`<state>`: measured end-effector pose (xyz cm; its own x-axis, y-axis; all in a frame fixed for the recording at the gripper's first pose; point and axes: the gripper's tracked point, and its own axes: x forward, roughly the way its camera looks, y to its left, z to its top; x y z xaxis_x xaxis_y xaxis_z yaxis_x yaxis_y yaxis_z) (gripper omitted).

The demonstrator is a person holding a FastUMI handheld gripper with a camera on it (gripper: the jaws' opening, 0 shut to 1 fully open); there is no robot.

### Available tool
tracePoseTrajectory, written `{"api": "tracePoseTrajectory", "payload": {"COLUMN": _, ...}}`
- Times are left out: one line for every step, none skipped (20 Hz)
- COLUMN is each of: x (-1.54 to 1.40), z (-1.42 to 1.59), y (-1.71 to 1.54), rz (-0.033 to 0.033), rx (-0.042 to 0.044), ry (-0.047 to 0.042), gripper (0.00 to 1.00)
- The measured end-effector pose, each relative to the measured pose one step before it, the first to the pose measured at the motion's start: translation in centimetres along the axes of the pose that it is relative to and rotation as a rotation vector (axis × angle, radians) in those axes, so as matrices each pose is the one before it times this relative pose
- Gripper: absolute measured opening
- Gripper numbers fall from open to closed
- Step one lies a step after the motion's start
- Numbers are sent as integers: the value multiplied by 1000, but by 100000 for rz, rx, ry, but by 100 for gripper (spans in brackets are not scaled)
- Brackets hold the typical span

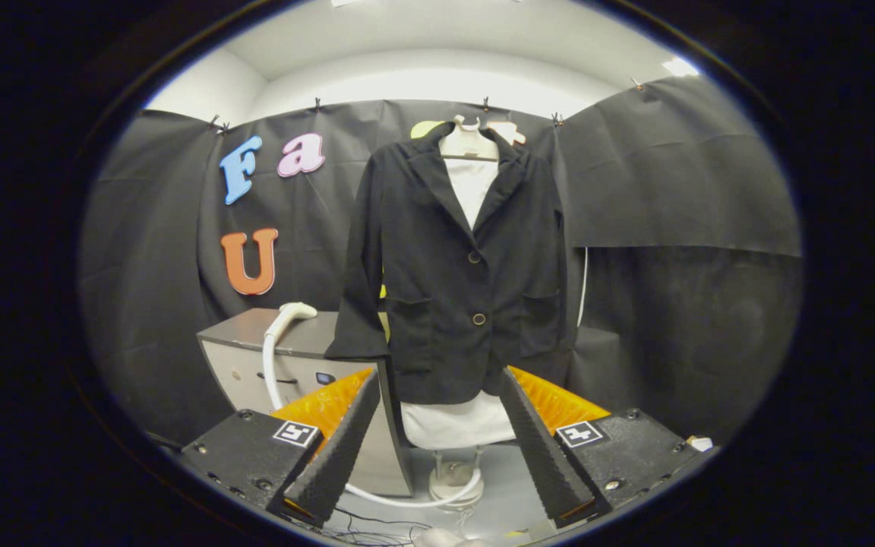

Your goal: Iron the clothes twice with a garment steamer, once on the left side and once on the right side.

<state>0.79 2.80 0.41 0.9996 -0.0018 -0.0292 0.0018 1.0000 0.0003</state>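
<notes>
Fingers (pixel 437 444): spread wide apart, clamped on nothing, pointed toward the hanging jacket.
Square markers: one printed black-and-white tag on each side of the gripper body, patterned only, no readable words.
Floor: pale, just ahead of the fingers, with thin dark cables near the fingertips.
Stand base (pixel 453 475): round and pale, seen between the fingers, with the hose looped round it.
Hose (pixel 270 372): white, flexible, run from the loop at the base up the front of the cabinet to the steamer head.
Steamer head (pixel 293 311): white, curved, rested on the cabinet top, beyond the left finger and left of the jacket's sleeve.
Cabinet (pixel 255 353): grey box with a pale front, beside the jacket, served as the table for the steamer head.
Jacket (pixel 456 281): black, buttoned, hung on a pale hanger over a white form, beyond the fingers and roughly centred between them.
Handling, steamer head: judged light and rigid, smooth plastic likely slippery; best taken round the neck just below the curved head, with drag from the trailing hose expected.
Handling, jacket: judged soft and limp, apt to swing on the hanger under any push.
Writing: no brand or label legible on steamer, cabinet or jacket.
Task progress: judged not yet begun, steamer untouched.
</notes>
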Motion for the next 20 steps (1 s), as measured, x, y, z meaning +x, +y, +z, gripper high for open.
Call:
{"api": "tracePoseTrajectory", "payload": {"x": 219, "z": 45, "y": 221, "rz": 120, "rx": 230, "ry": 167, "gripper": 99}}
{"api": "tracePoseTrajectory", "payload": {"x": 262, "z": 112, "y": 225, "rz": 58, "rx": -5, "ry": 367, "gripper": 99}}
{"api": "tracePoseTrajectory", "payload": {"x": 280, "z": 53, "y": 315, "rz": 112, "rx": -111, "ry": 216, "gripper": 99}}
{"api": "tracePoseTrajectory", "payload": {"x": 272, "z": 277, "y": 334, "rz": 429, "rx": -71, "ry": -216, "gripper": 99}}
{"api": "tracePoseTrajectory", "payload": {"x": 274, "z": 159, "y": 434, "rz": 506, "rx": -282, "ry": 86, "gripper": 99}}
{"api": "tracePoseTrajectory", "payload": {"x": 367, "z": 307, "y": 472, "rz": 343, "rx": -79, "ry": 214, "gripper": 99}}
{"api": "tracePoseTrajectory", "payload": {"x": 410, "z": 298, "y": 607, "rz": 931, "rx": -36, "ry": -188, "gripper": 99}}
{"api": "tracePoseTrajectory", "payload": {"x": 590, "z": 288, "y": 643, "rz": 860, "rx": -342, "ry": 126, "gripper": 99}}
{"api": "tracePoseTrajectory", "payload": {"x": 719, "z": 89, "y": 535, "rz": 790, "rx": -523, "ry": 447, "gripper": 99}}
{"api": "tracePoseTrajectory", "payload": {"x": 630, "z": 263, "y": 630, "rz": 1179, "rx": -297, "ry": 85, "gripper": 99}}
{"api": "tracePoseTrajectory", "payload": {"x": 954, "z": 226, "y": 963, "rz": 1563, "rx": -190, "ry": 371, "gripper": 99}}
{"api": "tracePoseTrajectory", "payload": {"x": 1023, "z": 363, "y": 877, "rz": 1322, "rx": -242, "ry": 501, "gripper": 98}}
{"api": "tracePoseTrajectory", "payload": {"x": 1257, "z": 273, "y": 1138, "rz": 2002, "rx": -293, "ry": 267, "gripper": 98}}
{"api": "tracePoseTrajectory", "payload": {"x": 1268, "z": 247, "y": 1168, "rz": 2029, "rx": -430, "ry": 752, "gripper": 98}}
{"api": "tracePoseTrajectory", "payload": {"x": 1266, "z": 104, "y": 1088, "rz": 2064, "rx": -289, "ry": 710, "gripper": 99}}
{"api": "tracePoseTrajectory", "payload": {"x": 1434, "z": 267, "y": 1172, "rz": 2150, "rx": 0, "ry": 701, "gripper": 99}}
{"api": "tracePoseTrajectory", "payload": {"x": 1350, "z": 181, "y": 1228, "rz": 2349, "rx": -40, "ry": 667, "gripper": 99}}
{"api": "tracePoseTrajectory", "payload": {"x": 1294, "z": 290, "y": 1034, "rz": 2357, "rx": 55, "ry": 212, "gripper": 99}}
{"api": "tracePoseTrajectory", "payload": {"x": 1502, "z": 404, "y": 1320, "rz": 2043, "rx": -213, "ry": 239, "gripper": 99}}
{"api": "tracePoseTrajectory", "payload": {"x": 1498, "z": 474, "y": 1076, "rz": 1797, "rx": -274, "ry": 78, "gripper": 98}}
